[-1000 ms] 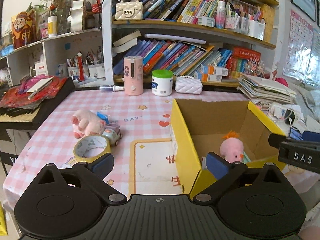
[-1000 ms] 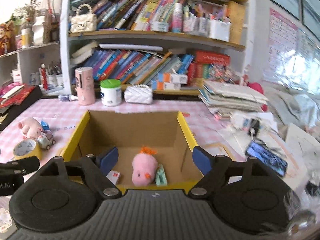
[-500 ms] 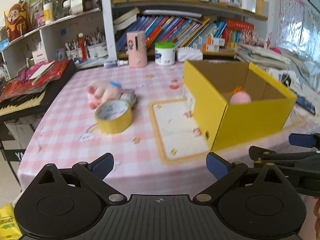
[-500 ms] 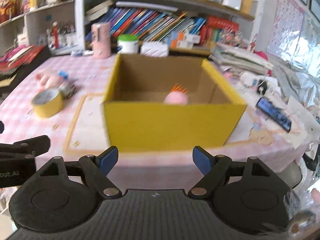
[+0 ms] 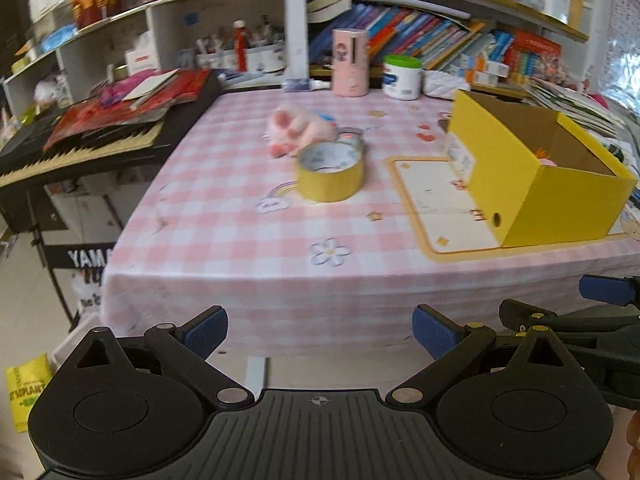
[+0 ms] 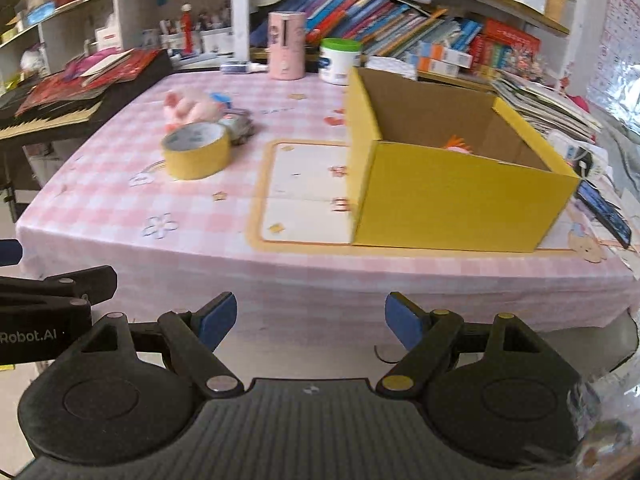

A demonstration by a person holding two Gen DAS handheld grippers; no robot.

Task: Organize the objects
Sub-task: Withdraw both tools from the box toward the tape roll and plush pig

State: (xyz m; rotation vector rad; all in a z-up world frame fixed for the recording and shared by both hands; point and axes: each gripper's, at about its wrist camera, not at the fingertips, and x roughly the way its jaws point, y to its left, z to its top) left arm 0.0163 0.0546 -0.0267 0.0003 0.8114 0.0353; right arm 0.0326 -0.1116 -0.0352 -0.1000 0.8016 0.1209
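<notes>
Off the near edge of the table, both tongs hang short of the cloth. Left gripper: jaws spread wide, nothing between. Right gripper: same, wide and empty.

Progress, judged: partly done. Yellow box sits on the right side, open-topped; a pink plush with orange tuft shows just above its near wall. The rest of the inside is hidden.

Left out on the cloth: tape roll, pink plush toy behind it, small toy car touching the roll. Those three look due for the box.
</notes>
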